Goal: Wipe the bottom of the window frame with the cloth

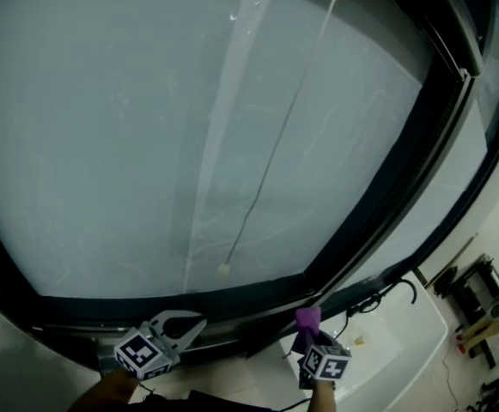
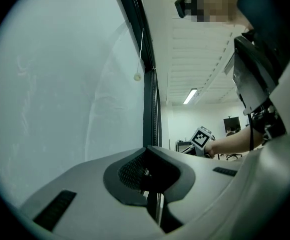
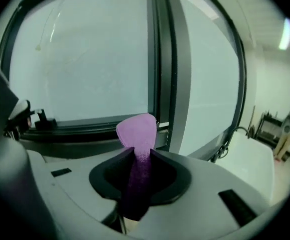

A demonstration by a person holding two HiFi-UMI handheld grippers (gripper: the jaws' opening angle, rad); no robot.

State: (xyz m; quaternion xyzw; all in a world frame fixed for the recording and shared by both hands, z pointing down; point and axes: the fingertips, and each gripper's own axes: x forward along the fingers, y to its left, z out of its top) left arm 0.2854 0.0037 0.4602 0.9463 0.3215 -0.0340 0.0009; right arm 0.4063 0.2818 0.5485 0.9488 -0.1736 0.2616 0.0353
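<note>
1. R claw [image 3: 140,156] is clamped on a purple cloth [image 3: 136,134]. The cloth runs down betw. the jaws, and its rounded top sticks up past the tips.
2. In the head view the cloth [image 1: 307,319] sits low centre-right, right in front of the bottom of the window frame [image 1: 146,303], near where the dark vertical bar [image 1: 378,204] comes down. Can't tell whether cloth and frame touch.
3. L claw [image 2: 147,151] is narrow: jaws together at the tips, nothing betw. them. In the head view it [image 1: 180,324] hangs just beside the bottom rail, left of the R claw and apart from it.
4. L gripper view also catches the R gripper's marker cube [image 2: 202,136], w/ the person's forearm behind it.
5. Frosted glass [image 1: 189,127] fills most of the head view. A thin cord w/ a small pale knob [image 1: 223,270] hangs over it, the knob near the bottom rail.
6. A white basin [image 1: 404,333] lies to the right, below the frame.
</note>
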